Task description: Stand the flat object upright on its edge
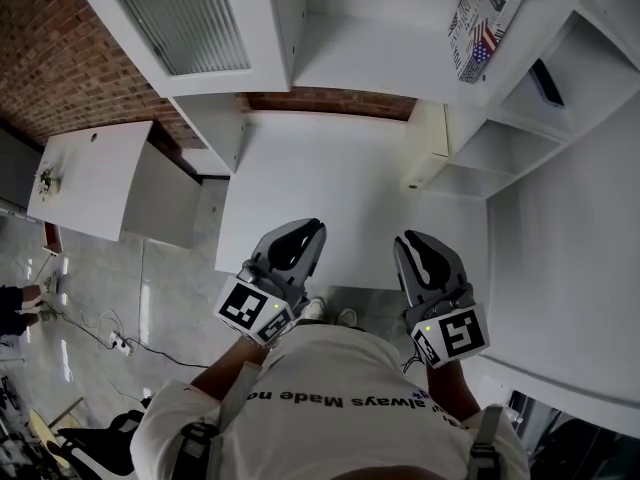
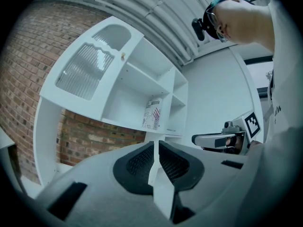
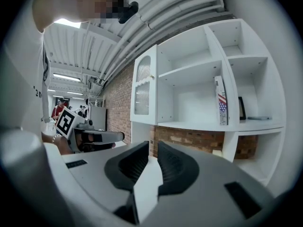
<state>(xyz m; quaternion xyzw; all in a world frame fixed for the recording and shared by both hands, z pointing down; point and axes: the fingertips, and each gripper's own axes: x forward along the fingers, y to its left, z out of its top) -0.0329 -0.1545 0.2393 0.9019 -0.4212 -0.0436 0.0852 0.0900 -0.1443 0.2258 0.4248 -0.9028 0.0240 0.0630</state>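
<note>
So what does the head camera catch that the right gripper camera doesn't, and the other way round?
Only the head view shows the grey tiled floor, a power strip with cables, a second white table and white shoes. Only the right gripper view shows white ceiling pipes and a distant person in red. Both show the white shelf unit, the flag-printed flat book standing upright in it, the red brick wall, the grey left gripper and the grey right gripper.

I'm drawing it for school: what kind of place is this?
Probably an indoor workshop or studio room: a brick wall, a white shelf unit holding a book, a white table, bare pipes overhead.
</note>
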